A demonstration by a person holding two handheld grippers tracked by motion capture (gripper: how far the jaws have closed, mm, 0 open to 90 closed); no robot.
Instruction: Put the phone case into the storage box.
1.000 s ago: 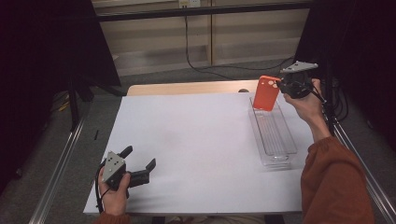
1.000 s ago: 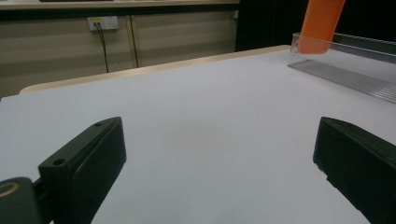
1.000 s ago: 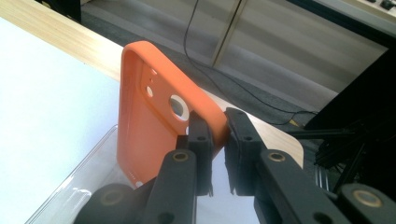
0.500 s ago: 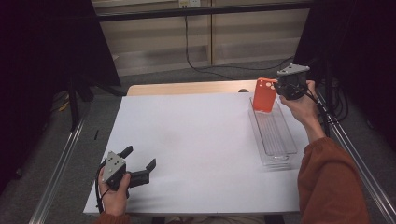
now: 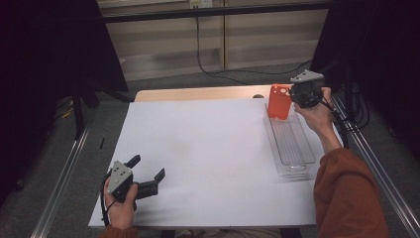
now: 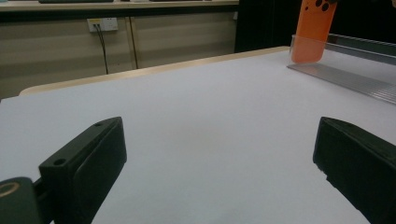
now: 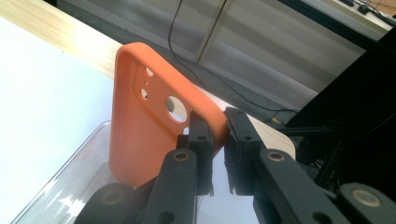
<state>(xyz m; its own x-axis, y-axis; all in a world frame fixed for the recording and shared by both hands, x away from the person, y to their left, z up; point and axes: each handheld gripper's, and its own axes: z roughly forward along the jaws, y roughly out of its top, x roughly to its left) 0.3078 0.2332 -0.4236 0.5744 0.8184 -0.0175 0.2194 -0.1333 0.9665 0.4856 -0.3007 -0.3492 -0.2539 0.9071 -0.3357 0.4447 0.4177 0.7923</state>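
The right hand-held gripper (image 5: 292, 95) has its jaws pinched tight on one long edge of an orange phone case (image 5: 279, 101), near the camera cut-outs, and holds it upright at the far end of a long clear plastic tray (image 5: 296, 151) that lies along the right side of the white worktop (image 5: 208, 148). From the right gripper view the case's lower end sits within or just above the tray's far end; I cannot tell whether it touches the tray floor. The grip is the weak point: the jaws bite only a narrow strip of soft rim at one edge, so the case could pivot or squirm out if it is swung, or if its lower corner catches the tray wall. A catch of that kind could also drag or tip the light tray, since nothing holds it down. If the case is meant to lie flat in the tray, letting go while it stands on end would likely let it topple, perhaps over the rim onto the worktop. The left hand-held gripper (image 5: 147, 179) rests at the near left edge of the worktop, jaws spread wide and empty, well apart from the tray, so it is too far off to steady anything.
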